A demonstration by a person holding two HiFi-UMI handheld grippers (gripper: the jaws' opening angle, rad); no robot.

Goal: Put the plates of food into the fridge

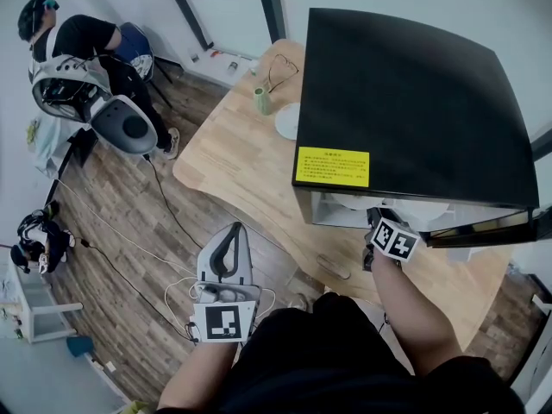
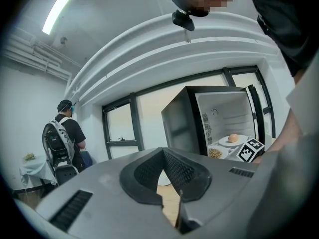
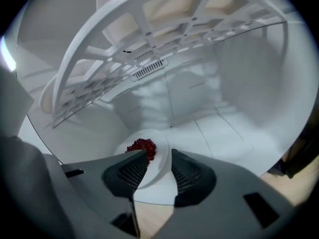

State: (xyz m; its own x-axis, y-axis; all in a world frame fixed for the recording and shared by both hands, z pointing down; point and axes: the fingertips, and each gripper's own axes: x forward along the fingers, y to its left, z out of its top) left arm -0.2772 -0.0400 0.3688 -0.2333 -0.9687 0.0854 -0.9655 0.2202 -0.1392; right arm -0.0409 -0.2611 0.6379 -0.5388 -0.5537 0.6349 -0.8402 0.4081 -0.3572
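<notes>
- Head view: a black-topped fridge (image 1: pixel 414 93) stands on a wooden counter (image 1: pixel 233 166) and fills the frame from 12 to 3 o'clock.
- The right gripper (image 1: pixel 379 224), at 4 o'clock, reaches into the fridge's open front, its marker cube just outside.
- The left gripper (image 1: pixel 231 231) hangs at 7 o'clock over the floor, away from the counter, its jaws forming a closed loop.
- An empty white plate (image 1: pixel 287 121) and a green cup (image 1: pixel 262 101) sit on the counter at 12 o'clock, beside the fridge.
- A person (image 1: pixel 78 41) stands at 10 o'clock.
- Left gripper view: the left gripper (image 2: pixel 163 152) has its jaws together at the tips, with nothing between them.
- At 3 o'clock the open fridge (image 2: pixel 182 118) shows a plate with a round orange item (image 2: pixel 233 140) and, lower, a plate of grainy food (image 2: pixel 215 154).
- Right gripper view: inside the white fridge, the right gripper (image 3: pixel 159 156) has its jaws partly apart.
- A plate of red food (image 3: pixel 155 176) rests on the glass shelf (image 3: pixel 214 128); its rim lies between the jaws, unclamped.
</notes>
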